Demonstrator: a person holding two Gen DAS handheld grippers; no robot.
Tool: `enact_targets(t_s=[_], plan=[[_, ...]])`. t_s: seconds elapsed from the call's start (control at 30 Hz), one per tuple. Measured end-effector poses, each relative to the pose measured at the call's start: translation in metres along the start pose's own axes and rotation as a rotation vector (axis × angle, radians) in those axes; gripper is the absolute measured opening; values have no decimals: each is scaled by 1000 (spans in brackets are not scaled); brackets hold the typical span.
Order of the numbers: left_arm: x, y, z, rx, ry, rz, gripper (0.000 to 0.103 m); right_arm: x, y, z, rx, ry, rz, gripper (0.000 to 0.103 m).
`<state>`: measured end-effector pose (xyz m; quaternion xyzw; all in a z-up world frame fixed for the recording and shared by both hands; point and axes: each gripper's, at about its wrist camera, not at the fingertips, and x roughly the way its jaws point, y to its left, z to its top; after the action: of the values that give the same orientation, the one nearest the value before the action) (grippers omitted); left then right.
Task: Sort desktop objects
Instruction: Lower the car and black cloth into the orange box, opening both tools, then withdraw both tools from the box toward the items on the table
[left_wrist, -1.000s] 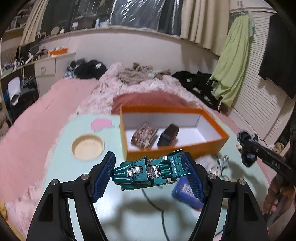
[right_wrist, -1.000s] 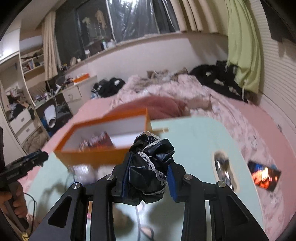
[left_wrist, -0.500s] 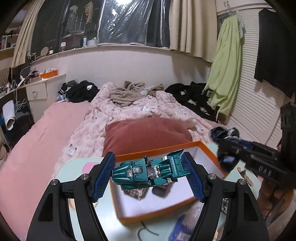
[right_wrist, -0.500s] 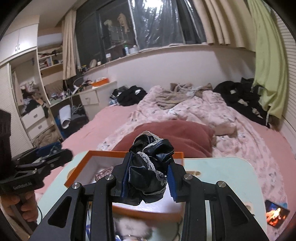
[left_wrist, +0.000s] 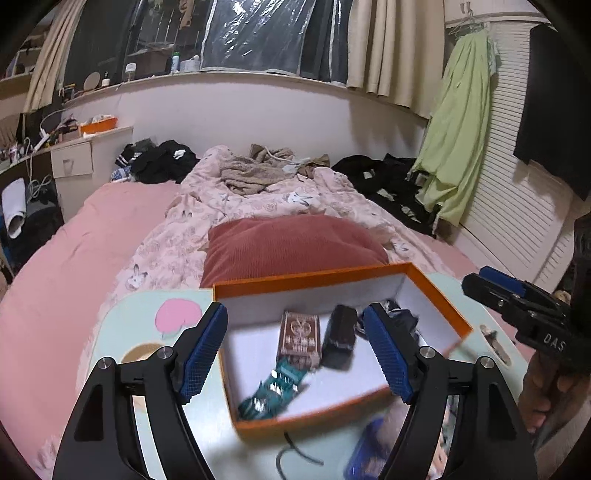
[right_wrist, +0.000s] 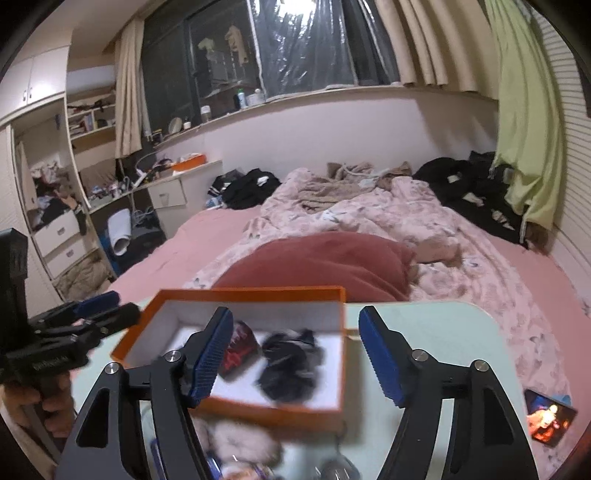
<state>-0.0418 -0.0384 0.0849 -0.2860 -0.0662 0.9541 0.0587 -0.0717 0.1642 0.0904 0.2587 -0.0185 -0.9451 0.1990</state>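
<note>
Nearest the left wrist camera, the left tool (left_wrist: 295, 354) has its jaws opening with nothing pinched between them; the teal toy car (left_wrist: 271, 391) lies blurred, below them, inside the orange box (left_wrist: 314, 273), near its front wall. The right tool (right_wrist: 295, 354) is likewise opening and grips nothing, and the black lace-trimmed cloth (right_wrist: 290, 363) sits in the box under it. Both look like drops just made, so the step in hand is judged to be the release into the box.

Just behind the car rest a patterned card pack (left_wrist: 299, 338) and a small dark case (left_wrist: 340, 341). The box stands on the pale green counter (left_wrist: 122, 332).

At the counter's near edge, a blue object (left_wrist: 364, 448), a dark cable (left_wrist: 295, 452) and something fluffy (right_wrist: 236, 441) lie outside the box. The next move probably calls for drawing both tools back clear of the box walls and lowering onto one of these.

Beyond lie a red cushion (left_wrist: 291, 243) and the bed.
</note>
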Motion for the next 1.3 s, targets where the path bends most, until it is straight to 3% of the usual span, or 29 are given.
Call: enact_targets(t_s=[0.17, 0.37, 0.5, 0.53, 0.57, 0.67, 1.23, 1.3], plan=[[-16, -5, -21, 28, 53, -13, 81, -28, -5, -32, 5, 42, -47, 75], [-21, -21, -71, 76, 254, -64, 81, -55, -12, -86, 32, 153, -81, 76], [-7, -37, -99, 174, 374, 1, 81, -58, -20, -116, 64, 235, -113, 77], [0, -40, -104, 195, 411, 24, 95, -56, -23, -122, 77, 260, -126, 79], [2, -40, -105, 192, 418, 42, 103, -53, -24, -127, 83, 287, -144, 84], [3, -37, -101, 154, 419, 49, 103, -48, -17, -135, 17, 288, -282, 103], [1, -41, -102, 136, 404, 68, 103, -49, -20, -139, 21, 274, -285, 103], [1, -42, -98, 104, 388, 14, 103, -49, -19, -138, 20, 273, -285, 103]])
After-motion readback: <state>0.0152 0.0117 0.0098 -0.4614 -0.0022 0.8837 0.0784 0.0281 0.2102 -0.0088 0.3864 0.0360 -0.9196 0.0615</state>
